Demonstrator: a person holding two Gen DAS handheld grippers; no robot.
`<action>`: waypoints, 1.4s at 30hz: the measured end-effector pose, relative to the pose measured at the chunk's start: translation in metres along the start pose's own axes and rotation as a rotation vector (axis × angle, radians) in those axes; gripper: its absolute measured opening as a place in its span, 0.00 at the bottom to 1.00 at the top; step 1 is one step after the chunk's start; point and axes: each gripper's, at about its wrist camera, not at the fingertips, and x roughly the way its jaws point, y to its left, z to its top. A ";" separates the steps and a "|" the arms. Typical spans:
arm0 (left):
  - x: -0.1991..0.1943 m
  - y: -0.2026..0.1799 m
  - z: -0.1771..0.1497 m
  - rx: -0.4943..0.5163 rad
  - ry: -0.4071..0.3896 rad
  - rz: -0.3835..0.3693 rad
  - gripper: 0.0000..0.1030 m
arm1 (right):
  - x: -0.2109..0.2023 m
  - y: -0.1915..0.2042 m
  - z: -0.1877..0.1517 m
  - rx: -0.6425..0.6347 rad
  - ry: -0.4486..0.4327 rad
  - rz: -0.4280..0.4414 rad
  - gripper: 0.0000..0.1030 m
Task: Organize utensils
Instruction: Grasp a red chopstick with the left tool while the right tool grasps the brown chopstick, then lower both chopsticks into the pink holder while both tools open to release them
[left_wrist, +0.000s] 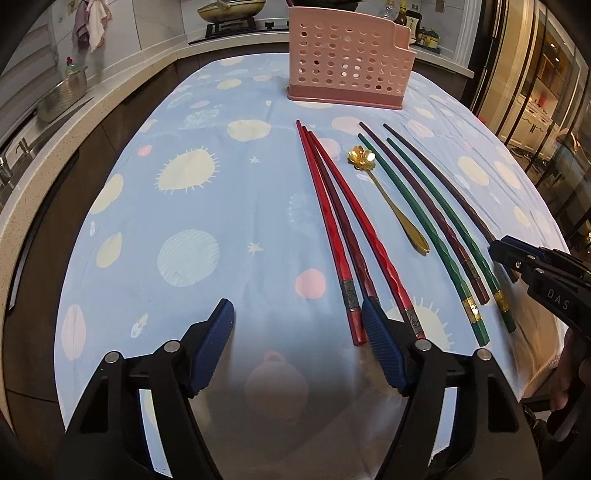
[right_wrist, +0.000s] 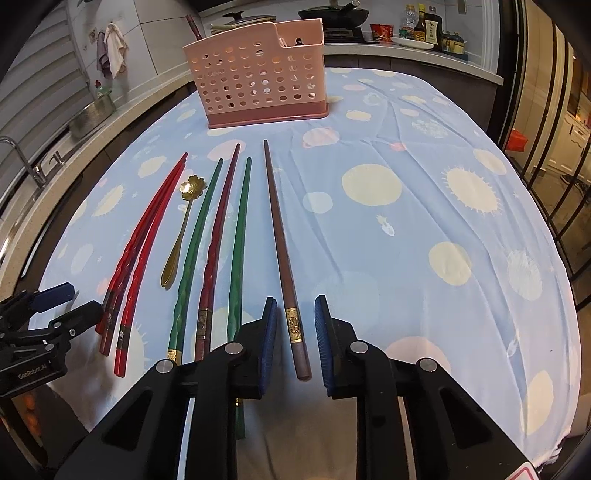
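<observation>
your right gripper (right_wrist: 295, 345) straddles the brown chopstick (right_wrist: 281, 251), pads not yet touching; pinch squarely near its gold band. your left gripper (left_wrist: 297, 347) stands spread, empty, beside the red chopsticks (left_wrist: 334, 236).

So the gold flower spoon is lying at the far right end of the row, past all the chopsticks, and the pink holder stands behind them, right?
Not quite. The right wrist view shows the gold flower spoon lying between the red chopsticks and the nearest green chopstick, not at the far right end. The far right place belongs to a brown chopstick. The pink holder does stand behind them.
</observation>
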 end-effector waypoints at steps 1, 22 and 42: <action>0.002 -0.001 0.000 0.001 0.003 -0.006 0.64 | 0.000 0.000 0.000 0.000 0.001 0.000 0.17; 0.006 -0.002 0.005 0.009 0.007 -0.018 0.17 | 0.001 0.000 -0.003 -0.022 -0.013 -0.017 0.10; -0.026 0.010 0.011 -0.040 -0.032 -0.087 0.07 | -0.032 -0.008 0.002 0.010 -0.068 0.005 0.07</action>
